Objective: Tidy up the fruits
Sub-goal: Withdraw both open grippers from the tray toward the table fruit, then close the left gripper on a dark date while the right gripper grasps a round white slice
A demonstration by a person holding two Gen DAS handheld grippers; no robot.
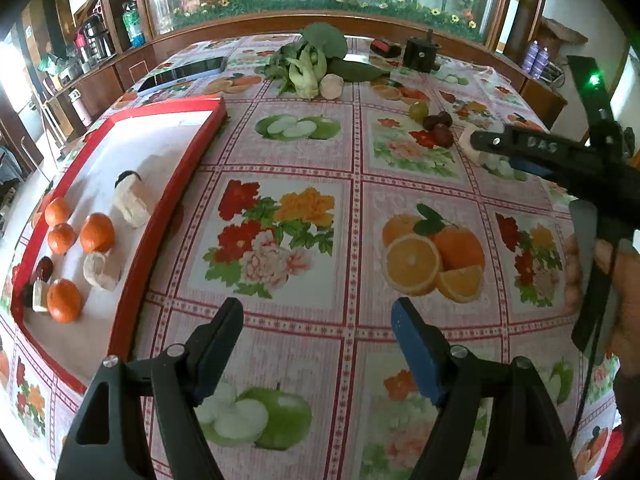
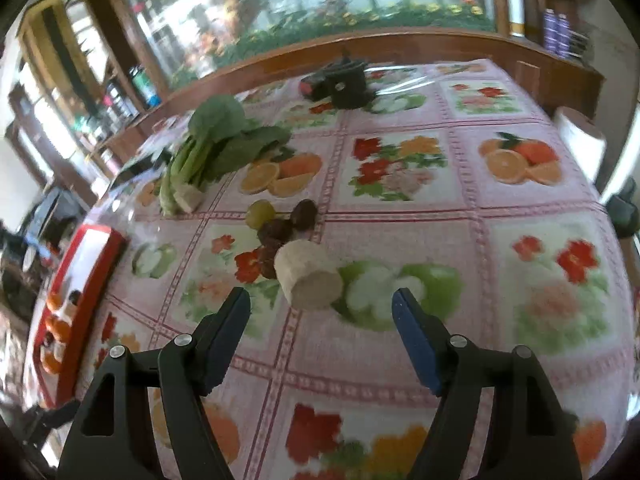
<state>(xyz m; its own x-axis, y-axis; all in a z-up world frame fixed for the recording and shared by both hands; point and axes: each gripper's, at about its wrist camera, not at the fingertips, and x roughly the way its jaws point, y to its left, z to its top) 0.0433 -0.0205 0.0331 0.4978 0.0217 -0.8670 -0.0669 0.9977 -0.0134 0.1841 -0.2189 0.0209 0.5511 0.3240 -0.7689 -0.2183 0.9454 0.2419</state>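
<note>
A red tray [image 1: 176,184] at the left holds several small oranges [image 1: 96,232], pale cut cylinders [image 1: 130,200] and dark fruits [image 1: 44,268]. My left gripper [image 1: 316,308] hangs open and empty over the tablecloth beside it. On the right, my right gripper [image 1: 492,156] [image 2: 320,300] is open. A pale cylinder piece [image 2: 310,280] lies on the cloth just beyond its fingertips, untouched. Behind that piece are dark red fruits [image 2: 276,232] [image 1: 438,124] and a green round fruit [image 2: 260,212] [image 1: 418,111].
Leafy greens [image 1: 312,60] [image 2: 216,140] and a pale bulb [image 1: 331,86] lie at the far middle of the table. A tablet [image 1: 188,74] lies far left, a black box [image 1: 420,54] [image 2: 348,84] far right. A hand [image 1: 624,300] grips the right tool.
</note>
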